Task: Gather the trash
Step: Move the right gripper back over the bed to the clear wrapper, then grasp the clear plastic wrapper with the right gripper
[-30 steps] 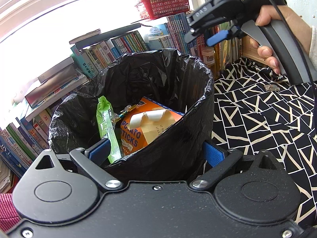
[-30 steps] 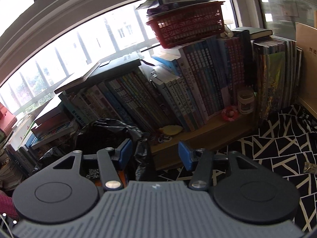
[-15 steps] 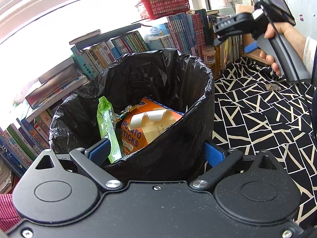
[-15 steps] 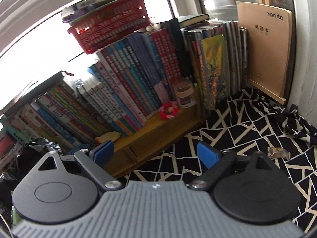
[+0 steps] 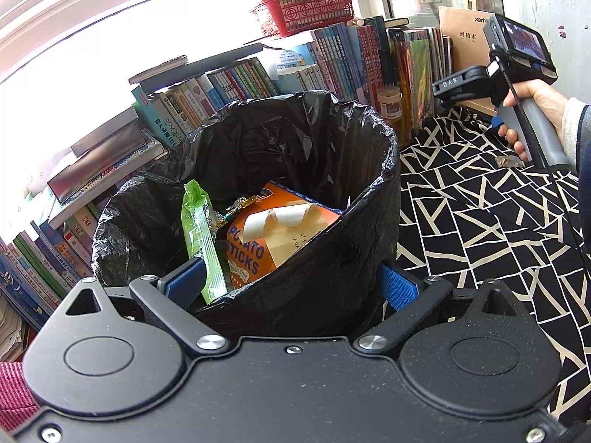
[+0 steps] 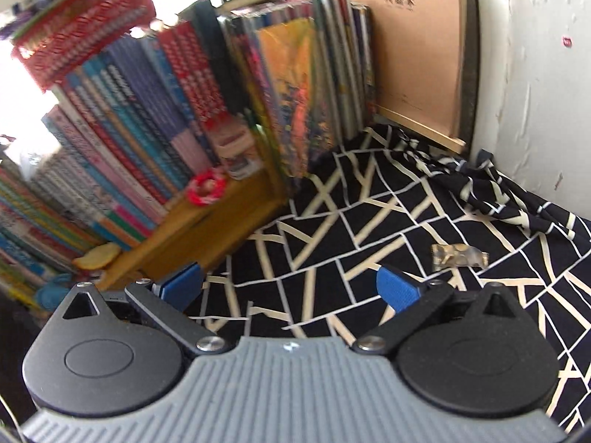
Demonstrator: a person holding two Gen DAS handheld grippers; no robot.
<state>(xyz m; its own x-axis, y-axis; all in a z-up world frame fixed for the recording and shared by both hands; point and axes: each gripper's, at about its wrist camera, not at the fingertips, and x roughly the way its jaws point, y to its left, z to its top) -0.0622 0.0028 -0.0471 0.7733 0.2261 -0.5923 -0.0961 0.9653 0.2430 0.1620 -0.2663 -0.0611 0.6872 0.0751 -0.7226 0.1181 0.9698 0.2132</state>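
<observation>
The left gripper straddled the crinkled rim of the black plastic-lined bin, jaws spread on either side of its near wall. Right of the bin, the right gripper, jaws opening on nothing, hung over a crumpled clear wrapper on the black-and-cream patterned cloth.

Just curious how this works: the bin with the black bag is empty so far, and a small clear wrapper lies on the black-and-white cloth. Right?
Not quite. The bin already holds trash: an orange potato sticks box and a green wrapper, as the left wrist view shows. The small clear wrapper does lie on the black-and-white cloth.
</observation>
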